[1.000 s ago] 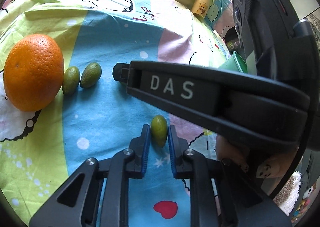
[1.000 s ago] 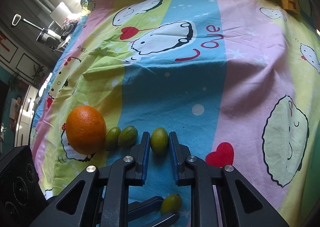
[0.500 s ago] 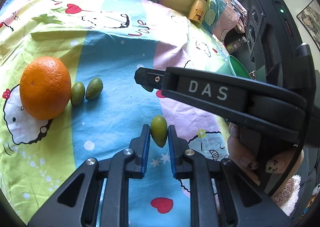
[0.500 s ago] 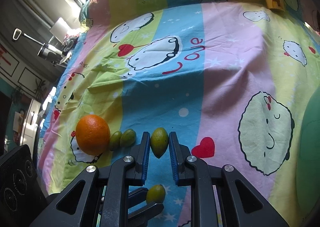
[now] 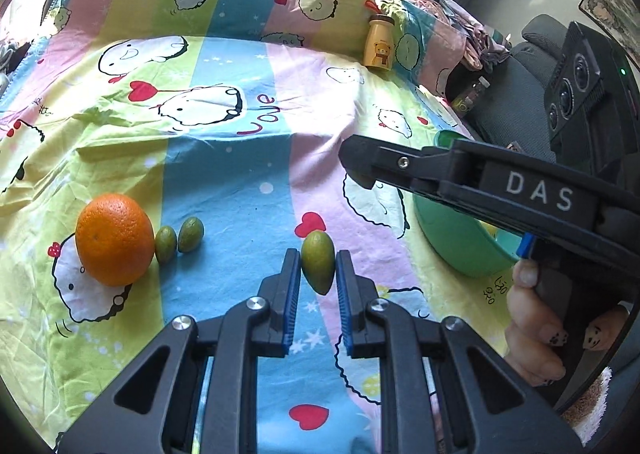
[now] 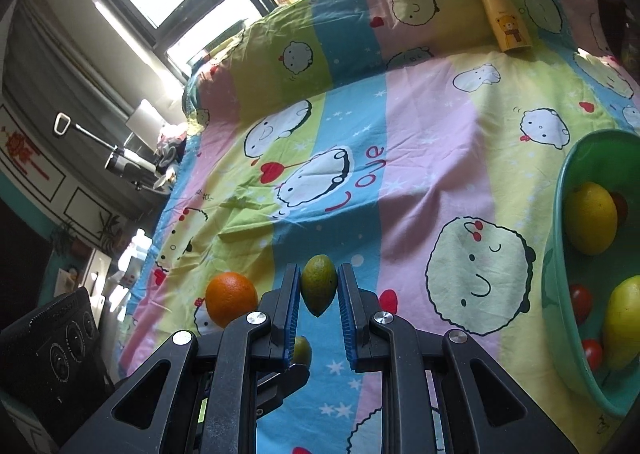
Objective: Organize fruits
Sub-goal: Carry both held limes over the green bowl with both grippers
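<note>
My left gripper (image 5: 318, 268) is shut on a small green fruit (image 5: 318, 262), held above the patterned bed sheet. My right gripper (image 6: 319, 290) is shut on another small green fruit (image 6: 318, 288); in the left wrist view it reaches in from the right, its fingertips (image 5: 356, 166) over the sheet beside the green bowl (image 5: 460, 242). An orange (image 5: 114, 238) lies on the sheet at the left with two small green fruits (image 5: 178, 238) next to it. The green bowl (image 6: 560, 254) holds yellow lemons (image 6: 590, 218) and small red tomatoes (image 6: 580, 300).
A yellow bear-print bottle (image 5: 378, 42) stands at the far side of the bed. A dark chair (image 5: 532, 66) and clutter sit beyond the bed's right edge. A person's fingers (image 5: 532, 326) hold the right gripper's handle. Windows run behind the bed.
Both grippers rose from the sheet with their green fruits. The right gripper swung to the right toward the green bowl, which has come into its view. The orange and two fruits stayed put.
</note>
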Tool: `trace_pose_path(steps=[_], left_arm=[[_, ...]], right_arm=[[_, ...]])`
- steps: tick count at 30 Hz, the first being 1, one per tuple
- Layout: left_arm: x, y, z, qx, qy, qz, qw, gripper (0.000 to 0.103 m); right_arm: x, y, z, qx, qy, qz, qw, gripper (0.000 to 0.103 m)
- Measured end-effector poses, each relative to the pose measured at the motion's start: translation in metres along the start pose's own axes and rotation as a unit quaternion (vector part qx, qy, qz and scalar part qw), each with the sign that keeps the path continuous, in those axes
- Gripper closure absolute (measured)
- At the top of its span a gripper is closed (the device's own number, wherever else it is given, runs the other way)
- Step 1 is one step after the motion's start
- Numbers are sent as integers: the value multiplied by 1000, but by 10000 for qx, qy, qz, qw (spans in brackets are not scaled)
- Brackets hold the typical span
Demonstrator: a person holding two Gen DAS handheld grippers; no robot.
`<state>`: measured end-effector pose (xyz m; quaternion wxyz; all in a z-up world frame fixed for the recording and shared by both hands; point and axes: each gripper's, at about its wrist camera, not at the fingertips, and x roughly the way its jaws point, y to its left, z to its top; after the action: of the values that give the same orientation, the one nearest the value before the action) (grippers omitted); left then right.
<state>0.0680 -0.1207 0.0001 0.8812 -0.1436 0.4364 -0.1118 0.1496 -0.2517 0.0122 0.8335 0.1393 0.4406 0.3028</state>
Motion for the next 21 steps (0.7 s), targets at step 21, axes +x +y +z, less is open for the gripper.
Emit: trace_pose_path(steps=[21], left_arm=[[2,-85,35,653,-413,-72,9970,86]], right_arm=[[-98,-59,0,873,-1366,-297,9863,82]])
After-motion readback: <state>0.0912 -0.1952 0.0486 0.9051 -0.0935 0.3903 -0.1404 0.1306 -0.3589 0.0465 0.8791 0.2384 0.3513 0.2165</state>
